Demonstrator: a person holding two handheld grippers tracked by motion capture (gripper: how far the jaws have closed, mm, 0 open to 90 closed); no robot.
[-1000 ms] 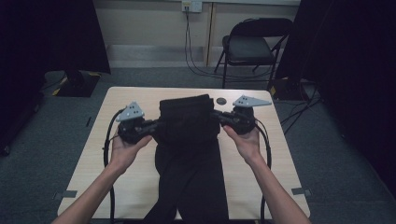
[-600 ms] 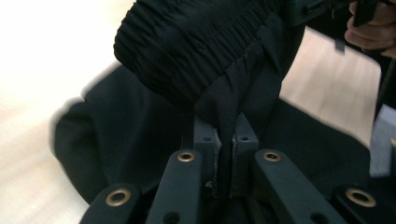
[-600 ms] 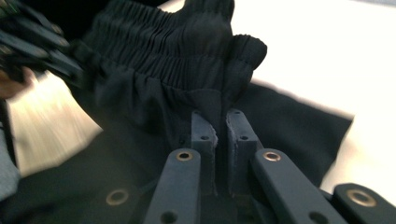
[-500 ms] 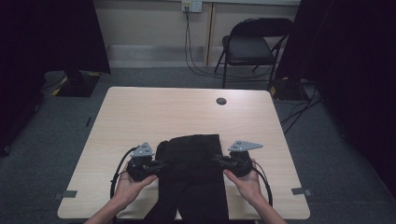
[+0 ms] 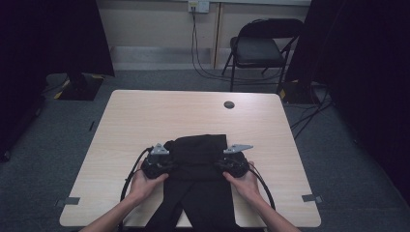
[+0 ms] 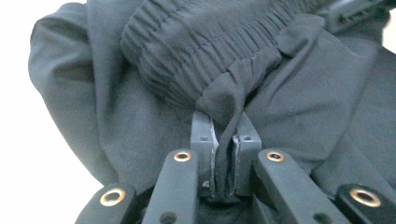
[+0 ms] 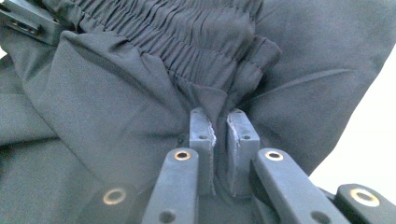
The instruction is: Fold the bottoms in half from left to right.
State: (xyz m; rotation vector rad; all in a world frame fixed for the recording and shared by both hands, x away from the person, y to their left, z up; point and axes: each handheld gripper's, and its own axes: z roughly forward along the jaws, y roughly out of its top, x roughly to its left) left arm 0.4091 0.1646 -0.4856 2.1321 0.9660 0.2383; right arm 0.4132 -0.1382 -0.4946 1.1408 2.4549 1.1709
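My jaws are clamped narrow on cloth: the left gripper (image 5: 170,166) and right gripper (image 5: 218,165) each pinch the elastic waistband of the black trousers (image 5: 197,154). They sit low centre on the table (image 5: 145,116), waist folded toward the legs (which hang off the near edge). I judge the fold half done.

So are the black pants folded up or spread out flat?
Partly folded. The black pants have their waistband end doubled over on the table, with the legs hanging off its near edge.
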